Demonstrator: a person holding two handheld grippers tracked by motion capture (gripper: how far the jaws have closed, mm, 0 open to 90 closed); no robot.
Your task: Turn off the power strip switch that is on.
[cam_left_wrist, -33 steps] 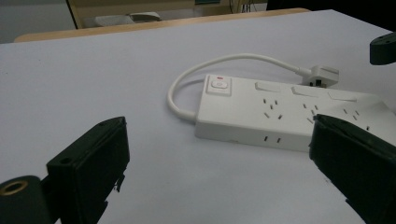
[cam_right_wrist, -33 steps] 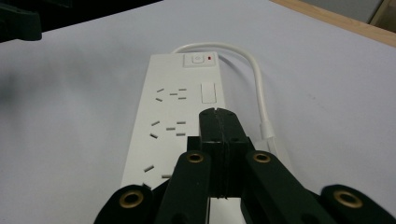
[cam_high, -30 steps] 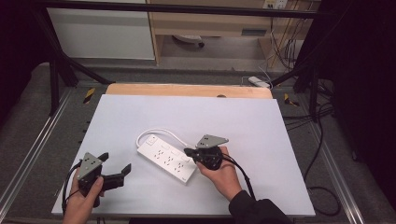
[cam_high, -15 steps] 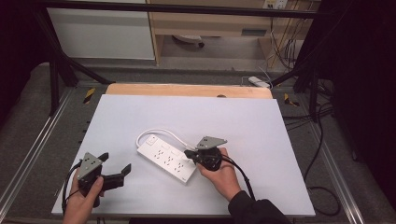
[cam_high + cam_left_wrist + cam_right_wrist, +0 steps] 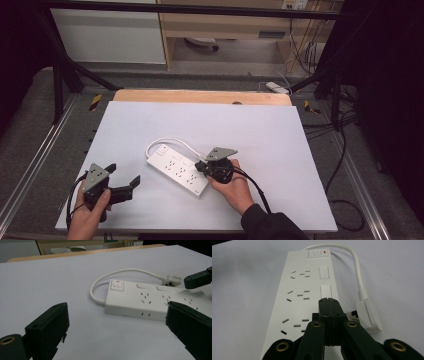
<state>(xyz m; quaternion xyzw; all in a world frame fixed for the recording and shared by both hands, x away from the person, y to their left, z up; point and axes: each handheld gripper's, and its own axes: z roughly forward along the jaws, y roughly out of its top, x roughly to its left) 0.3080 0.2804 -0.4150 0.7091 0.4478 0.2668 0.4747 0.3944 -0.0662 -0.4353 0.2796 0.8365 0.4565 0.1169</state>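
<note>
A white power strip (image 5: 177, 170) is seen near the middle of the tabletop (image 5: 280, 135), lying flat and diagonally, with its switch end toward 10 o'clock and its other end toward 4 o'clock. A short white cable (image 5: 172, 142) loops from the switch end around the far side and ends in a white plug (image 5: 368, 315), which lies on the surface just beside the strip's long edge.

The strip is judged to be rigid, fairly light and smooth-sided, so it may slide when pushed from one side; it is best taken across its narrow width. The cable is judged stiff but bendable, and the plug body offers flat faces for a grip.

The right hand-held gripper (image 5: 201, 166) is placed at the strip's 4 o'clock end. Its jaws are pressed fully together, with nothing between them, and their tips are over the top face near a rectangular cover, close to the plug; whether they touch the face cannot be told. The left hand-held gripper (image 5: 125, 182) is kept low at about 8 o'clock, well apart from the strip, with its jaws spread wide and empty.

The tabletop is a plain pale sheet over a wooden board (image 5: 200, 96). Around it, a dark metal frame, grey floor and loose cables are seen.
</note>
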